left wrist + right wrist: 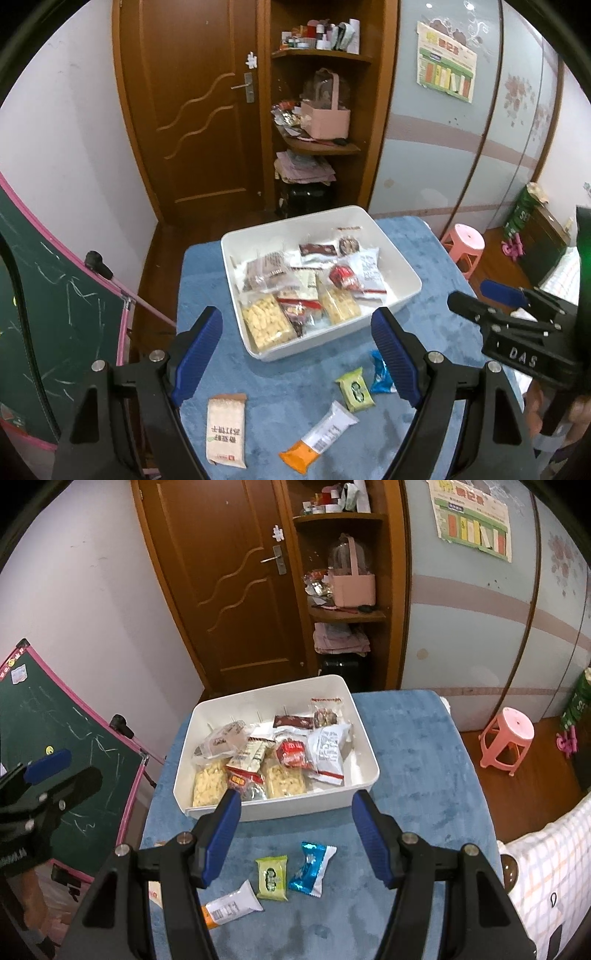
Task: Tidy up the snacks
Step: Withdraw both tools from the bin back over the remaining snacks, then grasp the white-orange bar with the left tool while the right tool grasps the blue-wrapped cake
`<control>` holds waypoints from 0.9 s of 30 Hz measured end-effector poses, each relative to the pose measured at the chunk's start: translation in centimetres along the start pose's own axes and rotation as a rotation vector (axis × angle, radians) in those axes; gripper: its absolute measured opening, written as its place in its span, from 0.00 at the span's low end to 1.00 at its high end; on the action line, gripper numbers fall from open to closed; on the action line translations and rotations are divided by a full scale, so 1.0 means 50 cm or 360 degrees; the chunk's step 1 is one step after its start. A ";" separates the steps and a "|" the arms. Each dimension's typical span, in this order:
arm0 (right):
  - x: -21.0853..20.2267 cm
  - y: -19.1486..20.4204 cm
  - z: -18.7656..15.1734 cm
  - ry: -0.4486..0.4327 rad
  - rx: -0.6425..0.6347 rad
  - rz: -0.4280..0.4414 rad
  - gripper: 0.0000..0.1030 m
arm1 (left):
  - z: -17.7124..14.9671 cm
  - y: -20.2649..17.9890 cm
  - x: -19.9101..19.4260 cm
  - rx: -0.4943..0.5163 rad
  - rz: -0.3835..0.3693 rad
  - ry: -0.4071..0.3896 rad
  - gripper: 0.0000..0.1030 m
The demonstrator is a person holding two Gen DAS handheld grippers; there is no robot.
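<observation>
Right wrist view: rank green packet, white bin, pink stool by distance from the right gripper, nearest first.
From the right gripper:
1. green packet, on the blue cloth just below and between the fingers.
2. white bin, further up the table, its near wall just past the fingertips.
3. pink stool, on the floor off to the right, past the table.

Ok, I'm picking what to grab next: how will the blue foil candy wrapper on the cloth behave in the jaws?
The blue foil candy wrapper looks shiny, so it may slip. Its crimped white end probably crumples if pinched alone. It lies flat and small on the blue cloth, so it is likely light and slides when nudged.
</observation>
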State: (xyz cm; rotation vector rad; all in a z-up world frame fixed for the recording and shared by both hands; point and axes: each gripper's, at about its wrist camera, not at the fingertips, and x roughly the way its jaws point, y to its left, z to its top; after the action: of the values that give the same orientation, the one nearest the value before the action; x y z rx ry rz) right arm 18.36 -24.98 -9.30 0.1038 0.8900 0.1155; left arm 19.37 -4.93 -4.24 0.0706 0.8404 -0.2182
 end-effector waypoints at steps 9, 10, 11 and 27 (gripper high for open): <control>0.032 -0.024 -0.052 0.0105 0.0067 -0.0007 0.61 | -0.080 -0.005 0.053 0.0023 -0.0002 0.0163 0.80; 0.038 -0.024 -0.060 0.0121 0.0069 -0.0011 0.61 | -0.096 -0.002 0.069 0.0001 0.0003 0.0204 0.80; 0.049 -0.026 -0.070 0.0151 0.0076 -0.0014 0.61 | -0.107 0.002 0.081 -0.0016 0.0008 0.0238 0.80; 0.164 -0.047 -0.168 0.0458 0.0099 -0.0007 0.61 | -0.278 0.000 0.242 -0.0133 -0.0047 0.0727 0.80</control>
State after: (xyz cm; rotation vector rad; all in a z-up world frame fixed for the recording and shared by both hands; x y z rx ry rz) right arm 17.08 -25.79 -21.18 0.1456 1.1816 0.1003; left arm 17.04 -4.84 -22.55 0.0294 1.3052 -0.1971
